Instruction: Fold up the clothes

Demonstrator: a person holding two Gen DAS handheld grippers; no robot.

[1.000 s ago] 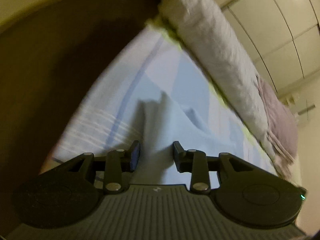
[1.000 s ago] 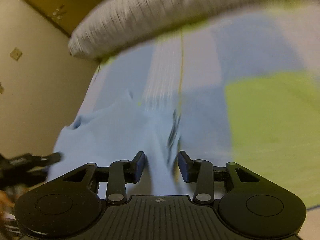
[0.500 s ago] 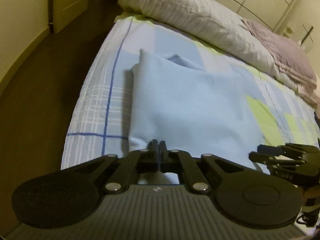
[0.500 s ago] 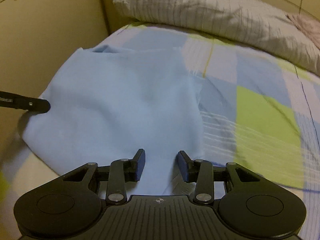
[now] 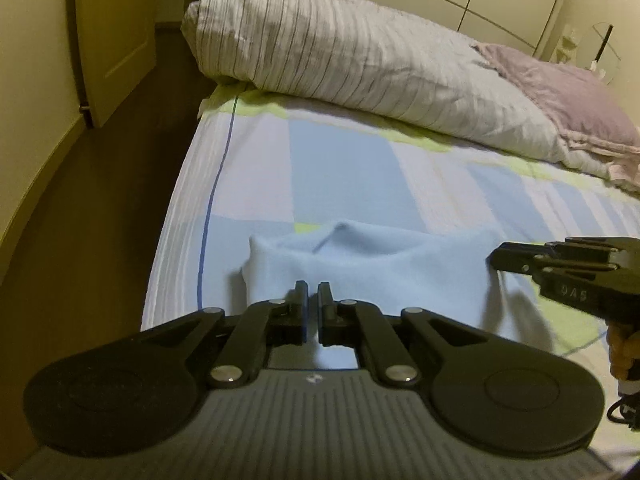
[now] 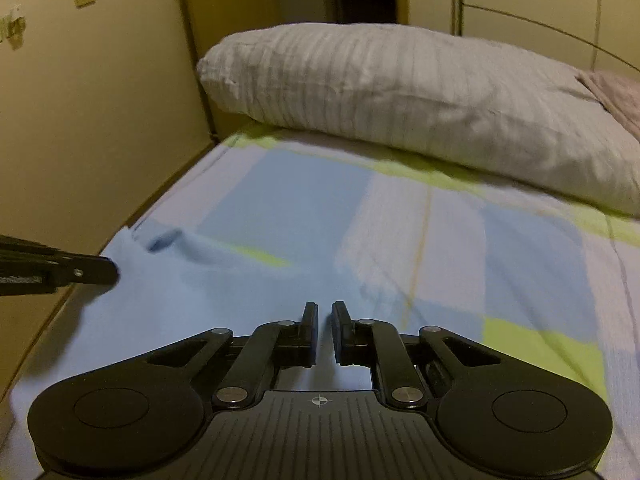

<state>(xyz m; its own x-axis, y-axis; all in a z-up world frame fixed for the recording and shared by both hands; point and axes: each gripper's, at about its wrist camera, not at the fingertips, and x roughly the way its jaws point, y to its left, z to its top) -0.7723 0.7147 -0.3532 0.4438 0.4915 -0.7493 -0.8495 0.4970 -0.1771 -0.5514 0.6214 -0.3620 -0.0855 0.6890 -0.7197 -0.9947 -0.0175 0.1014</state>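
While a soft, pale blue garment (image 5: 384,268) lies folded over on the near part of a bed, two black plastic grippers meet it from the near edge. Its bedsheet (image 5: 348,172) is a patchwork of blue, white and lime-green blocks with thin stitched lines; a crinkled, grey-striped duvet (image 5: 360,52) is rolled along the far side, with a mauve blanket (image 5: 560,88) beside it. Fleecy and matte, the garment shows a rounded fold at its far edge. At its near hem the left gripper (image 5: 313,300) is pinched tight on the cloth, its jaws all but touching. Over the garment's right-hand part, the right gripper (image 6: 325,316) has just been closing; only a narrow slit remains, with blue fabric seen in the gap, though whether the pads press it cannot be told.
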